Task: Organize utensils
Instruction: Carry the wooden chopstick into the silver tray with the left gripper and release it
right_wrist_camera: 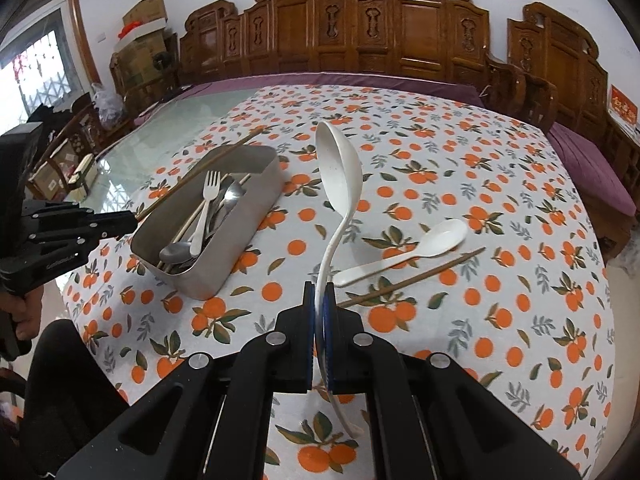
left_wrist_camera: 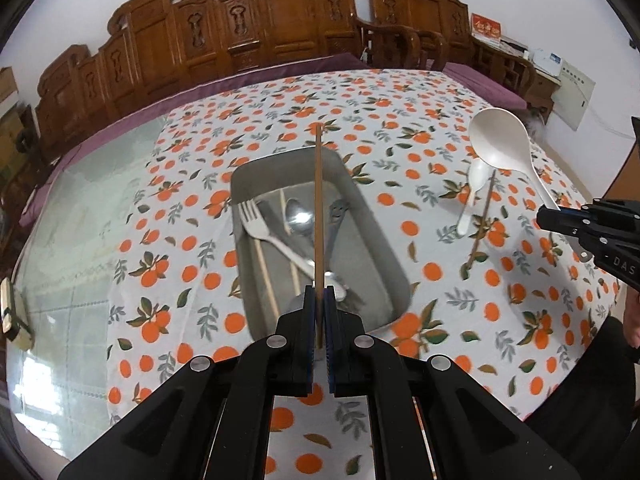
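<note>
Clamped between the blue pads of the left hand-held gripper [left_wrist_camera: 319,300], a long brown wooden chopstick [left_wrist_camera: 318,208] stands up and away from the camera, its far end reaching past the far rim of the rectangular grey metal tray [left_wrist_camera: 362,200]. That chopstick hangs over the tray without resting in it. Inside the tray lie a silver metal fork [left_wrist_camera: 260,226], a silver metal spoon [left_wrist_camera: 298,216], pale wooden chopsticks [left_wrist_camera: 266,276] and other metal cutlery, heaped lengthwise.

From the other side, the right hand-held gripper [right_wrist_camera: 319,300] is closed tight on the curved handle of a large white plastic ladle [right_wrist_camera: 338,172], whose bowl is raised above the table [right_wrist_camera: 500,208]; the handle's tail sticks out below the pads. The table carries a white cloth printed with oranges and green leaves, and a bare glass part shows at its left.

On the cloth to the right of the tray, well apart from it, a small white plastic spoon [right_wrist_camera: 420,250] lies just beside a single brown wooden chopstick [right_wrist_camera: 416,278], both slanting the same way.

Carved brown wooden benches [right_wrist_camera: 380,28] with purple cushions stand behind the table. A person's hand [right_wrist_camera: 24,316] grips the left tool's handle at the right wrist view's left edge.
</note>
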A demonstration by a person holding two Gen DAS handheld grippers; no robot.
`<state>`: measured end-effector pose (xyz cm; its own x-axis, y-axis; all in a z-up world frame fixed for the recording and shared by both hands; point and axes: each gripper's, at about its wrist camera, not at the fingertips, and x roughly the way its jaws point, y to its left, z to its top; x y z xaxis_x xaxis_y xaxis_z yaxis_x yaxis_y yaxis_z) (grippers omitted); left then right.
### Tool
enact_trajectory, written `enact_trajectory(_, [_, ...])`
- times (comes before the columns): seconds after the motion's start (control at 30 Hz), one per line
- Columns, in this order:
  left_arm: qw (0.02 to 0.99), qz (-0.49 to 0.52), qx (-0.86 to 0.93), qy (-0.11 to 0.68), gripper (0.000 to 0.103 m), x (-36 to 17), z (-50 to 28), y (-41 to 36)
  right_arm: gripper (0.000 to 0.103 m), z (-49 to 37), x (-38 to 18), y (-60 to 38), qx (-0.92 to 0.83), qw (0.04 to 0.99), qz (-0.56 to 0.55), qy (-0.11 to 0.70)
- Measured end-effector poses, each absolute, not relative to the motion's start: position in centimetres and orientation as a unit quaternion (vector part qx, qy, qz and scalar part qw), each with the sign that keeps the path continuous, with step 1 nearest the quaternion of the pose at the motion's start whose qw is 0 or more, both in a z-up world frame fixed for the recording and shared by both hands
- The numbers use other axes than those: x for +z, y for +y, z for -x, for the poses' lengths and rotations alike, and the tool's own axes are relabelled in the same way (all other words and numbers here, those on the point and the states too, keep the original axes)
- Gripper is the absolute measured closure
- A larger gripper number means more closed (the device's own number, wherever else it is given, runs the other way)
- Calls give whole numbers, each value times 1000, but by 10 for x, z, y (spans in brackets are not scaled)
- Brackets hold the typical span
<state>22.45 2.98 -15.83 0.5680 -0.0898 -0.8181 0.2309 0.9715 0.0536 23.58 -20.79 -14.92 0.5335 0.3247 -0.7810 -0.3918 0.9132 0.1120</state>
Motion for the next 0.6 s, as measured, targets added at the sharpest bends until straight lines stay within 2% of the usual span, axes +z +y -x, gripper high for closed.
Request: enact_trajectory(0.6, [865,-44,-79,493,100,-187,-247,53,98,-239,-155,-186,218,868,47,444])
